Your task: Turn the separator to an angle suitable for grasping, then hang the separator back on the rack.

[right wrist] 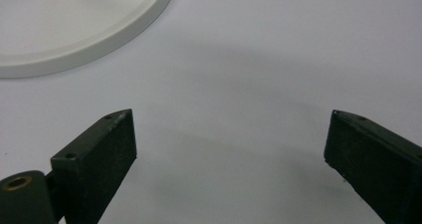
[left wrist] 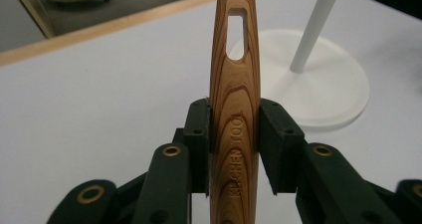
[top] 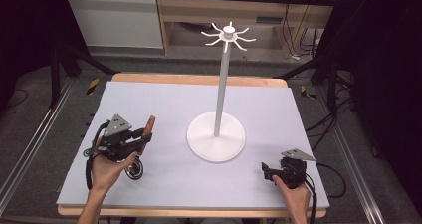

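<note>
one white stand [top: 216,134], one wooden handle [left wrist: 234,114], two tools

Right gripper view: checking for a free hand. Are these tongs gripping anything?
No, the right tongs stand wide open over the bare table, with nothing between them.

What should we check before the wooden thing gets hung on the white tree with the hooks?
1. Left gripper has the wooden handle tight between its jaws: ok.
2. Hanging slot at the handle's tip is free, past the jaws: ok.
3. Stand is upright on the table, with its base flat: ok.
4. Hooks at the top have nothing on them: ok.
5. Right gripper is open, holding nothing and off to the side of the stand's base: ok.
6. What is on the handle's other end, and how heavy it is: cannot tell, it is hidden behind the hand.
</note>
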A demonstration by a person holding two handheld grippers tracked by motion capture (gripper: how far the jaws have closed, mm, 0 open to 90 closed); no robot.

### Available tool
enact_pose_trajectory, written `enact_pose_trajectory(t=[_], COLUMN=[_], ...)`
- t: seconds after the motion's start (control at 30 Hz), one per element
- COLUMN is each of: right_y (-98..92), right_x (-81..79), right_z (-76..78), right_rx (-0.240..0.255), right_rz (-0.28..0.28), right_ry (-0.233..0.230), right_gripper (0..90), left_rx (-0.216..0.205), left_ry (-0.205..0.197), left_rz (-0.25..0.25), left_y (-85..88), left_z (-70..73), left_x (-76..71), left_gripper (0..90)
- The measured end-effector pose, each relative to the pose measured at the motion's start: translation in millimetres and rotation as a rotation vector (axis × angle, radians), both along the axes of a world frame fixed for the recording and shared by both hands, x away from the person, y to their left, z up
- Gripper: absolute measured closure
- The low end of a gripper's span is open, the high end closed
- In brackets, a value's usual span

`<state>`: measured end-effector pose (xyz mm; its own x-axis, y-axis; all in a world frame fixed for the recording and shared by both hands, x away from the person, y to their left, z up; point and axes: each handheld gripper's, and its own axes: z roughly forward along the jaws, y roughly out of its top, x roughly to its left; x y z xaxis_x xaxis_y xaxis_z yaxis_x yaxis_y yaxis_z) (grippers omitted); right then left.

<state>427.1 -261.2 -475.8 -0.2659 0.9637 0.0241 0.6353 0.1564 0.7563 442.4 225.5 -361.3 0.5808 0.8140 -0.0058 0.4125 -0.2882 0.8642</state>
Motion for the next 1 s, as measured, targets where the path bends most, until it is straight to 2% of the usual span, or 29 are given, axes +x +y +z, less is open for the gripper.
enact_pose_trajectory(t=[0.17, 0.27, 0.5, 0.67, 0.8, 0.87, 1.0], right_y=[0.5, 0.5, 1.0, 1.0, 0.9, 0.1, 0.3], right_x=[-0.7, -0.2, -0.4, -0.7, -1.7, -1.0, -1.5], right_z=[0.5, 0.5, 0.7, 1.0, 1.1, 1.4, 1.7], right_rx=[0.003, -0.003, -0.003, -0.005, 0.002, -0.009, -0.008], right_rz=[0.001, 0.003, 0.001, -0.005, -0.007, -0.002, -0.009], right_ry=[0.001, -0.001, 0.0, -0.009, -0.015, -0.023, -0.025], right_gripper=[6.7, 6.7, 6.7, 6.7, 6.7, 6.7, 6.7], left_rx=[-0.079, -0.104, -0.136, -0.175, -0.186, -0.208, -0.217], left_ry=[-0.064, -0.094, -0.14, -0.169, -0.19, -0.205, -0.213], left_rz=[0.016, 0.02, 0.017, 0.012, 0.007, 0.005, -0.005], left_y=[5.0, 7.3, 9.3, 10.2, 7.0, 4.9, -0.4], left_z=[7.1, 10.6, 17.8, 25.7, 33.1, 36.9, 40.6], left_x=[-7.3, -10.7, -16.6, -20.1, -19.1, -18.3, -14.8], left_gripper=[67.3, 67.3, 67.3, 67.3, 67.3, 67.3, 67.3])
